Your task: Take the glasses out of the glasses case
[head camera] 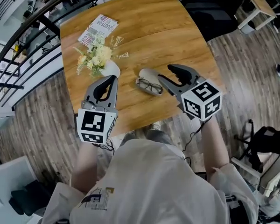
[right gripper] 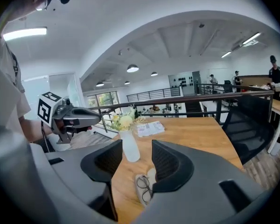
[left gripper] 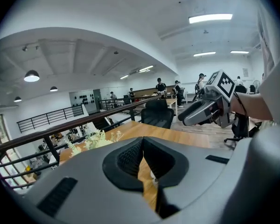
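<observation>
An open grey glasses case [head camera: 147, 75] lies on the wooden table [head camera: 154, 27] near its front edge, with dark-rimmed glasses [head camera: 150, 86] resting in it. In the right gripper view the glasses [right gripper: 143, 186] and case [right gripper: 152, 174] sit just below the jaws. My right gripper [head camera: 168, 75] hovers immediately right of the case, open, with nothing between its pads [right gripper: 164, 160]. My left gripper [head camera: 114, 78] is left of the case beside the vase, its tips together and nothing held; in its own view the left gripper [left gripper: 141, 146] shows no gap.
A white vase [head camera: 110, 69] of pale flowers [head camera: 95, 55] stands left of the case. A printed leaflet [head camera: 98, 29] lies at the far left of the table. A black office chair [head camera: 210, 8] stands beyond the table, and a dark railing [head camera: 32, 31] runs along its left side.
</observation>
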`<state>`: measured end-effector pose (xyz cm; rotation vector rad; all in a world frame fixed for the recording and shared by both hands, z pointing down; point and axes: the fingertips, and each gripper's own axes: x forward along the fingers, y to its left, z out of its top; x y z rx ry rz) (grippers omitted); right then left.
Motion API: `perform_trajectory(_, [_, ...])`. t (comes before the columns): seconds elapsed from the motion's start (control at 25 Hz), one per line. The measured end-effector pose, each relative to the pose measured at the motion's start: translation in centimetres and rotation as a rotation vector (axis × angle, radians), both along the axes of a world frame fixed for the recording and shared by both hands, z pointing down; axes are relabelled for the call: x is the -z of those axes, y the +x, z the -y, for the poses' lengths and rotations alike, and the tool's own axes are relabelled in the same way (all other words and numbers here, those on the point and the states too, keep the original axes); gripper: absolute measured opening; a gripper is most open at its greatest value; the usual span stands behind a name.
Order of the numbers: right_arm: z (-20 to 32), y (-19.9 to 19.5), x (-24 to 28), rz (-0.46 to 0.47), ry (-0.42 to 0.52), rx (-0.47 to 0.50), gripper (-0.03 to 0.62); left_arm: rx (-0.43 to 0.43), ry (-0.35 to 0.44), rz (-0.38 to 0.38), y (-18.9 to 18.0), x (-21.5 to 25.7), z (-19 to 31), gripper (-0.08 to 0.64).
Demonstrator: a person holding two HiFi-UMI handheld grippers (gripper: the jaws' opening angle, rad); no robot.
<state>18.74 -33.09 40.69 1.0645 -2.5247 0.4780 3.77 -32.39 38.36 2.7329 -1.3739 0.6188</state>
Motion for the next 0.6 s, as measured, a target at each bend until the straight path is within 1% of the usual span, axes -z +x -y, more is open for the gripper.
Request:
perform_trajectory(0.08, [0.8, -0.4, -1.5, -0.003, -0.034, 0.050, 0.220, 0.016, -0.020, 0.017, 0.4, -0.9, 0.5, 0.017])
perform_trajectory(0.24, [2.1, -1.3, -5.0, 0.039, -0.100, 0.124, 0.221, 0.055, -0.050, 0.032, 0.8, -2.5, 1.3, 0.017])
perform_trajectory(0.48, [3.5, -1.8, -12.0, 0.001, -0.230, 0.158, 0.221, 0.078, -0.110, 0.040, 1.0, -6.3, 1.8, 0.017])
perform_trajectory(0.6, [3.5, -2.6, -14.2, -0.008, -0.284, 0.185, 0.221, 0.093, -0.156, 0.034, 0.5, -8.9, 2.1, 0.017])
